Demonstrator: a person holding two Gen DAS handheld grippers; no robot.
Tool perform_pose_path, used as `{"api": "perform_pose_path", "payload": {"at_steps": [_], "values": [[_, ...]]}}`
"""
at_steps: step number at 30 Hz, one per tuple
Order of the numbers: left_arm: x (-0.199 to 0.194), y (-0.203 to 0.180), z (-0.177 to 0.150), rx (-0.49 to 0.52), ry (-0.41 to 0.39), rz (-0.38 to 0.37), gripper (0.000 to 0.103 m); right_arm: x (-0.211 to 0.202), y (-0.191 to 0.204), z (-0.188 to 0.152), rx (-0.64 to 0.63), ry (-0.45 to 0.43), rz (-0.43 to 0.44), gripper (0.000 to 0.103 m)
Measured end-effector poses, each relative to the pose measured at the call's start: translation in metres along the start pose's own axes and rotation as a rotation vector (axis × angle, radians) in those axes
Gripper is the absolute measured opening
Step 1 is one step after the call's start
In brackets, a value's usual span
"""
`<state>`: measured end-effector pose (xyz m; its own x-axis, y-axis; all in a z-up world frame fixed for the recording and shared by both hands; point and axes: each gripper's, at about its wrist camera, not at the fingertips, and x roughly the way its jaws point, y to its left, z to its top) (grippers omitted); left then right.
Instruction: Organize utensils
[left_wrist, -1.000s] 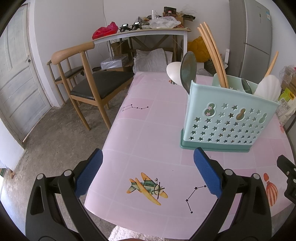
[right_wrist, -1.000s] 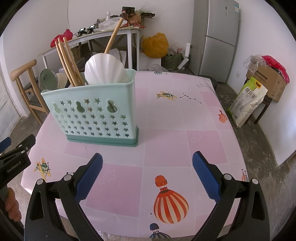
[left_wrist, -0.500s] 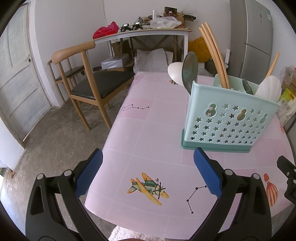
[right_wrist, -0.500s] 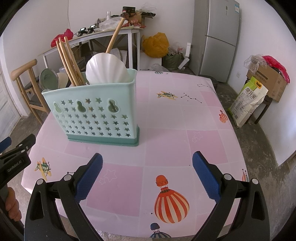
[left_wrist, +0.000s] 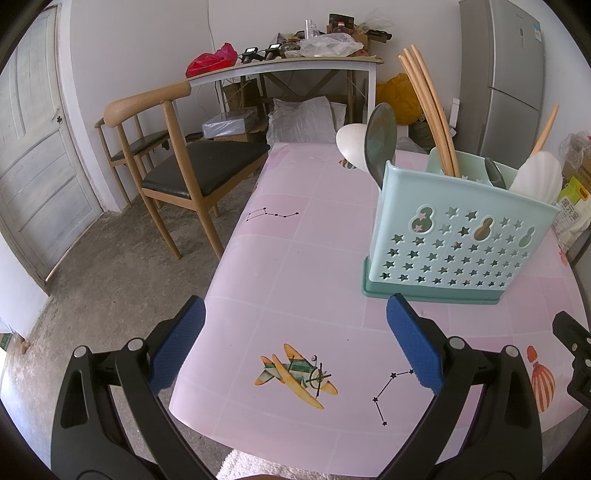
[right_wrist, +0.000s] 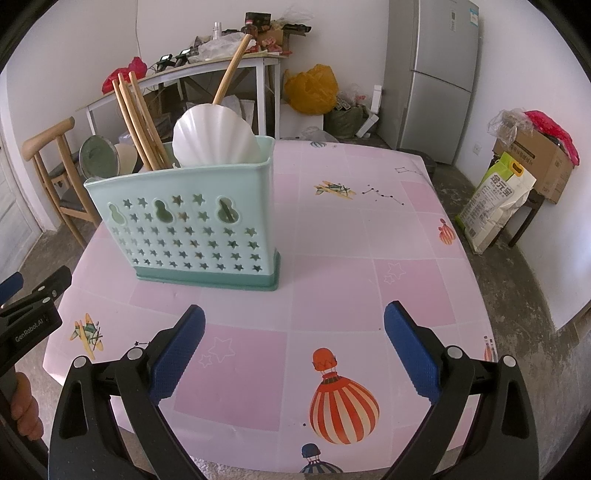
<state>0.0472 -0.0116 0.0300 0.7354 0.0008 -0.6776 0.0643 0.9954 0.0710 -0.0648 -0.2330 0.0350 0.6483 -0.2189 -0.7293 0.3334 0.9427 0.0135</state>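
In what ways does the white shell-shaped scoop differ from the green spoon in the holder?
The white shell-shaped scoop has a wide ribbed bowl; the green spoon has a smaller, smooth oval bowl. The scoop has a wooden handle that rises above its bowl, while the spoon's handle goes down into the holder. The scoop stands at the holder's right end in the right wrist view, the spoon at its left end. Both stand in the holder.

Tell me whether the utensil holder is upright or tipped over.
Upright. The utensil holder stands flat on its darker green base on the table, with the chopsticks and spoons sticking up out of its top.
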Motion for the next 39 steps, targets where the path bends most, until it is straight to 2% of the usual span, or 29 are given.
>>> {"api": "perform_pose_path", "payload": {"at_steps": [39], "values": [[-0.0001, 0.0010, 0.0002, -0.001, -0.002, -0.001, 0.095, 0.0003, 0.0027, 0.0005, -0.003, -0.001, 0.008, 0.095]]}}
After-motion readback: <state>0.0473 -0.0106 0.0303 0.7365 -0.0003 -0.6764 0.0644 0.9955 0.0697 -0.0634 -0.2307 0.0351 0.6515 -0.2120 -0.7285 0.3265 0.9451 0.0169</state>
